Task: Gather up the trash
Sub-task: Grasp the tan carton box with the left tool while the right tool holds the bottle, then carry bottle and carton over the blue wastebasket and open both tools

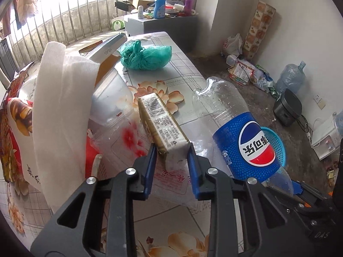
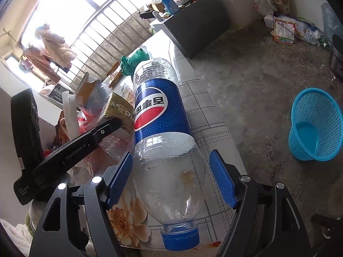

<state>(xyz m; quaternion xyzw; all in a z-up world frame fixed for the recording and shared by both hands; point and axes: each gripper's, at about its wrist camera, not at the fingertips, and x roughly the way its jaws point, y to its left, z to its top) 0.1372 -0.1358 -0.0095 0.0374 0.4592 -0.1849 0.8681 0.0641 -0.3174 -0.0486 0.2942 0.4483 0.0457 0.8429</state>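
My left gripper (image 1: 171, 152) is shut on the near end of an olive and white carton (image 1: 159, 121), which points away over the table. It also shows in the right wrist view (image 2: 116, 109) with the left gripper (image 2: 116, 123) on it. An empty Pepsi bottle (image 2: 163, 132) with a blue cap lies between the fingers of my right gripper (image 2: 171, 171). The jaws stand wide; the left pad touches the bottle and the right pad stands apart from it. The bottle also shows in the left wrist view (image 1: 242, 135). A blue mesh basket (image 2: 315, 126) stands on the floor at right.
On the flowered table (image 1: 184, 72) lie a green plastic bag (image 1: 145, 56), white tissue (image 1: 62, 107), a clear plastic bag (image 1: 120, 132), red snack packaging (image 1: 12, 124) and a cardboard box (image 1: 107, 51). A cluttered cabinet (image 1: 163, 21) stands behind. A water jug (image 1: 291, 77) and litter sit on the floor.
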